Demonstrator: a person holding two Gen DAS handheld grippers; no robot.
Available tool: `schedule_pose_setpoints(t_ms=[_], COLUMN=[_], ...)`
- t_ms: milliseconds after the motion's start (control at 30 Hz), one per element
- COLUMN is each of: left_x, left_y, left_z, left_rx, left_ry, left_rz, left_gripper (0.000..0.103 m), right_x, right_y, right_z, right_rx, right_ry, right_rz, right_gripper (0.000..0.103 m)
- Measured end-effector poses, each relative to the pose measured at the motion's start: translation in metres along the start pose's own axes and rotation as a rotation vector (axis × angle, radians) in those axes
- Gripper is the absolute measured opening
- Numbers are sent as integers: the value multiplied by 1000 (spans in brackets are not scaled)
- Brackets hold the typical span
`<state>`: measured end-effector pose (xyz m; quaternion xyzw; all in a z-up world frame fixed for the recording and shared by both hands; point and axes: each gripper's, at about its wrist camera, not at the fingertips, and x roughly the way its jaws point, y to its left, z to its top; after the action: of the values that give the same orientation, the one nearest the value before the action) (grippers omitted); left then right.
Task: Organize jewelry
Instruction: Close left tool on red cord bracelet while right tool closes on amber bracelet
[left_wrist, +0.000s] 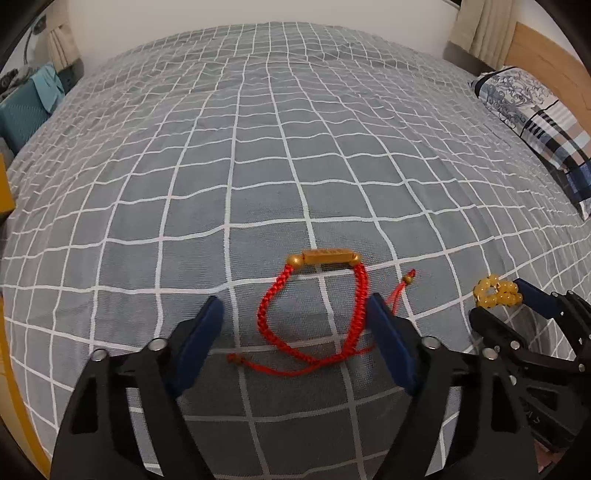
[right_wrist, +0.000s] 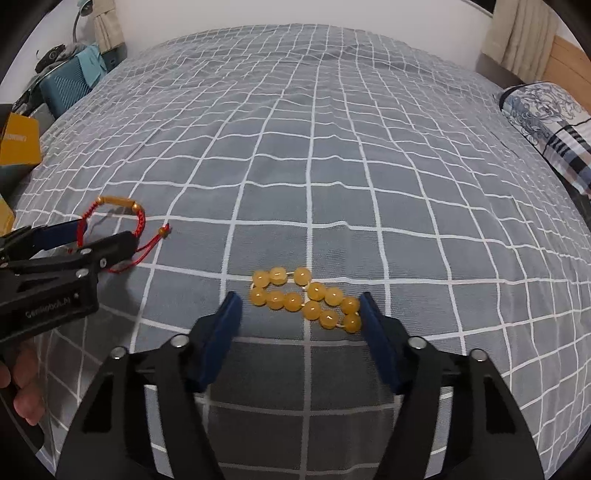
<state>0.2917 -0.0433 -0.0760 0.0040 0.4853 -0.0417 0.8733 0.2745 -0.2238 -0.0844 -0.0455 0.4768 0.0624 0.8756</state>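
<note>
Two pieces of jewelry lie on the grey checked bedspread (left_wrist: 258, 155): one red braided cord bracelet (left_wrist: 314, 314) with a gold tube bead, and one yellow bead bracelet (right_wrist: 306, 299) of thirteen round beads, folded into a loose figure-eight.

There are two grippers. The left gripper (left_wrist: 295, 332) has its blue pads spread, and the red bracelet lies between them on the cloth, its gold bead toward 12 o'clock; the pad at 3 o'clock sits just beside the cord, and whether it touches is unclear.

The right gripper (right_wrist: 299, 325) is also spread, straddling the yellow beads. Its 3 o'clock pad is at the end bead, while the 9 o'clock pad stands apart from the strand.

One patterned pillow (left_wrist: 535, 118) lies at 2 o'clock.
</note>
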Motion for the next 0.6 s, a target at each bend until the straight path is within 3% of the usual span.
schedule_pose_setpoints(t_ms=[333,467,600], left_x=[-8,-12,-19], left_y=[0,1,-1], left_z=[-1,0,0], left_rx=[12,12,18], left_ry=[9,-3,-20], left_rz=[9,15,22], left_gripper=[36,11,8], right_x=[-2,-3,-7], right_y=[-7,-8,-12], right_z=[1,1,2], right_rx=[31,44,65], right_ry=[11,7,-3], right_rz=[-27,-55,-62], right_gripper=[29,17,9])
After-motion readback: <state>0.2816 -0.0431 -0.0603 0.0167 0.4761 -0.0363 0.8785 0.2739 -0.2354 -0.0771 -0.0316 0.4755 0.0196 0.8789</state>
